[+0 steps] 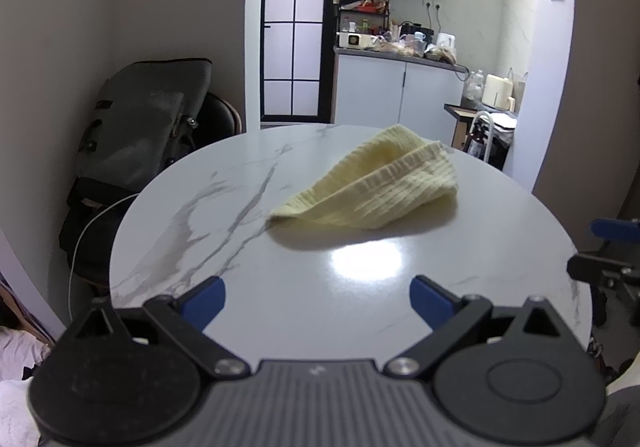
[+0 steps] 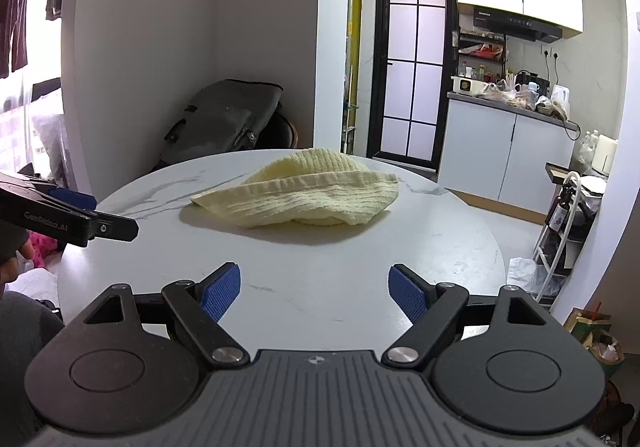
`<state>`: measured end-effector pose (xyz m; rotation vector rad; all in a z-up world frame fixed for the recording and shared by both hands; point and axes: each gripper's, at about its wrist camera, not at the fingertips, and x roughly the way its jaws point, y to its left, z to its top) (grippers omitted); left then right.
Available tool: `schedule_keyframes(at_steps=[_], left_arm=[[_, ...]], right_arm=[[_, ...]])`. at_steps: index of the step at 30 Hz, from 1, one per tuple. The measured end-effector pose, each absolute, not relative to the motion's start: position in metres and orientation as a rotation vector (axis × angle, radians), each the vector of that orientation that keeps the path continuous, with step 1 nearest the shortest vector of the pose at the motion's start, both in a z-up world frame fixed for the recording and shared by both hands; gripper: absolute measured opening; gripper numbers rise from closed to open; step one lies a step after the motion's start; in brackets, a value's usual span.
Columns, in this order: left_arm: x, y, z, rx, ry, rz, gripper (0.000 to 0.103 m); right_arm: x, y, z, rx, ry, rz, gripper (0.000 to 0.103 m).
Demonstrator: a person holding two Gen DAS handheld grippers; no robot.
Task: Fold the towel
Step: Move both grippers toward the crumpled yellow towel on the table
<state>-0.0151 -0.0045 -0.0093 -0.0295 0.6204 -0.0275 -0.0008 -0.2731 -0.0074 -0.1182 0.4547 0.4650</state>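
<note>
Right wrist view: crumpled towel lies long axis left-right; both tools released

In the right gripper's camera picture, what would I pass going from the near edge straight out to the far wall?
Right gripper → bare marble table → crumpled yellow towel → grey bag behind the table.

Towel: pale yellow cloth, ribbed waffle weave, matt. Table: white marble-look top, grey veins, smooth, glossy glare near its front edge. Right gripper: matt black plastic; blue ridged pads; bright metal pivot screws.
</note>
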Motion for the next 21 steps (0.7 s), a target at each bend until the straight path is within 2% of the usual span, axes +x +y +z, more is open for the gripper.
schedule_keyframes(at_steps=[19,21], left_arm=[[-0.005,0.005,-0.018,-0.032,0.628,-0.037,0.100],[-0.004,0.008,-0.019,-0.021,0.616,-0.030,0.097]], right_arm=[[0.011,-0.273,-0.014,-0.133,0.472,0.488,0.085],[0.014,-0.276,-0.013,-0.143,0.479,0.484,0.085]])
